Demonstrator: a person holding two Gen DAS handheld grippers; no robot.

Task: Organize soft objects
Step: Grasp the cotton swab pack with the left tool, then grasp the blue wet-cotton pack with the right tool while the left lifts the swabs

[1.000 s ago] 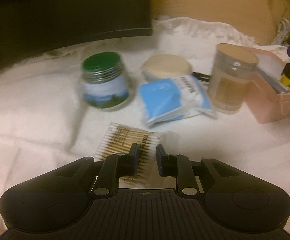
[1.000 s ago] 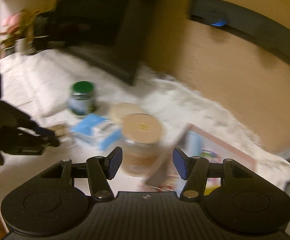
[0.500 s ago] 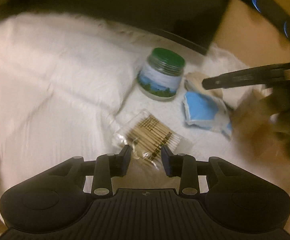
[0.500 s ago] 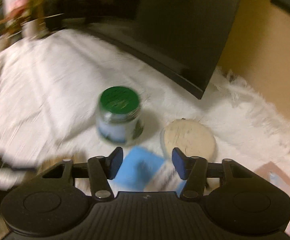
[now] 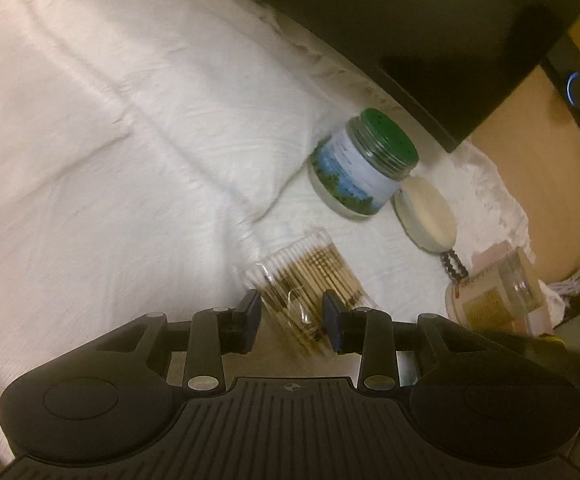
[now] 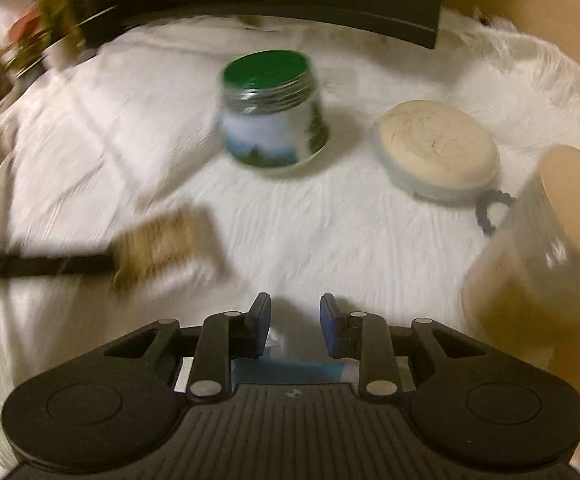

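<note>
A white fluffy cloth (image 5: 130,160) covers the counter. Left tongs (image 5: 290,322) stand spread around the swab pack (image 5: 310,276); right tongs (image 6: 295,330) spread above a blue packet (image 6: 286,372). The slick wrapper may slip once pinched.

Left gripper (image 5: 291,322) is tilted, its 2 jaws parted a moderate gap. Right gripper (image 6: 295,326) sits level, jaws parted slightly narrower.

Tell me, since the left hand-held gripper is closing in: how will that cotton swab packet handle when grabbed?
The cotton swab packet looks like thin clear plastic, so probably crinkly and slippery. The thin sticks suggest it's light. It may sag or twist if pinched at one end.
</note>
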